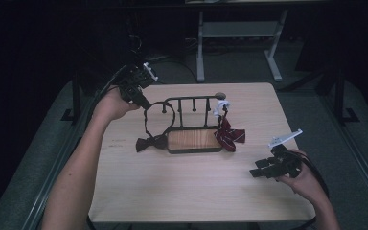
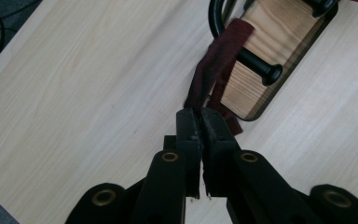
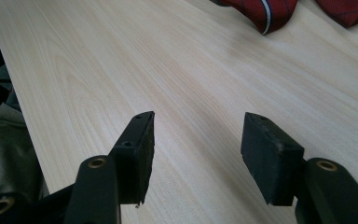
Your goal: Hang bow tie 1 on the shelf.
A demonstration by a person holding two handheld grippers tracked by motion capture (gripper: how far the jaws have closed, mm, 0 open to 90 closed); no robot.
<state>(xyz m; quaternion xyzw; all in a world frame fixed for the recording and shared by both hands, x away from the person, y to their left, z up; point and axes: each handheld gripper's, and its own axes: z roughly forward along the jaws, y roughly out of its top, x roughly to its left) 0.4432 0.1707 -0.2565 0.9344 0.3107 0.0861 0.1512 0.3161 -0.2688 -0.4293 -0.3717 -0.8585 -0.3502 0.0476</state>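
Observation:
A dark brown bow tie [image 1: 151, 143] lies on the table at the left end of a rack [image 1: 194, 142] that has a wooden base and a black metal rail with pegs. Its strap [image 1: 159, 106] loops up to my left gripper [image 1: 146, 104], which is shut on it; in the left gripper view the jaws [image 2: 199, 119] pinch the strap [image 2: 219, 60] beside the rack's base [image 2: 270, 32]. A red striped bow tie [image 1: 230, 135] hangs at the rack's right end. My right gripper [image 1: 256, 170] rests open near the table's right front, its jaws [image 3: 196, 140] empty above bare wood.
A white clip or tag [image 1: 222, 106] sits on the rack's right post above the red striped tie [image 3: 261, 11]. The table's edge [image 1: 191, 220] runs close to the person's forearms. A white table frame [image 1: 239, 33] stands on the floor behind.

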